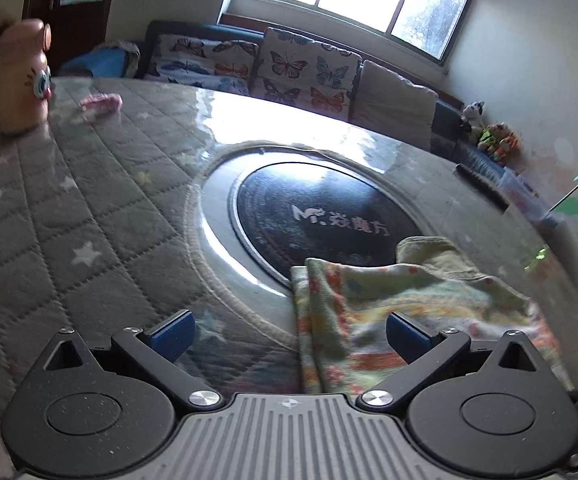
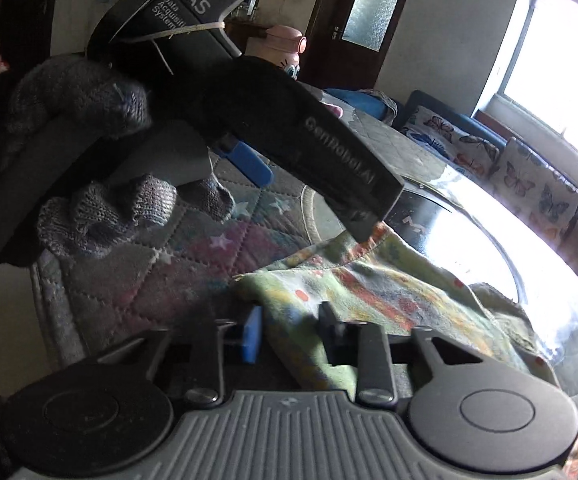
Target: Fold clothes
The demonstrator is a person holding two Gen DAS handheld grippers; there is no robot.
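Note:
A small flowered green and orange garment point(image 1: 405, 304) lies folded on the quilted table cover, partly over the black round hob. My left gripper point(image 1: 289, 336) is open, its blue pads wide apart, with the garment's left edge between them. In the right wrist view the garment point(image 2: 373, 292) lies in front of my right gripper point(image 2: 289, 336), whose jaws stand a hand's width apart with a fold of cloth between them; they do not pinch it. The left gripper point(image 2: 309, 184), held by a gloved hand point(image 2: 89, 152), hovers above the garment's far edge.
A round black hob point(image 1: 321, 216) with white lettering sits in the table's middle. A pink bottle point(image 1: 23, 76) stands at the far left, with a pink item point(image 1: 101, 104) beside it. A sofa with butterfly cushions point(image 1: 289, 68) runs behind the table. A dark remote point(image 1: 481, 186) lies far right.

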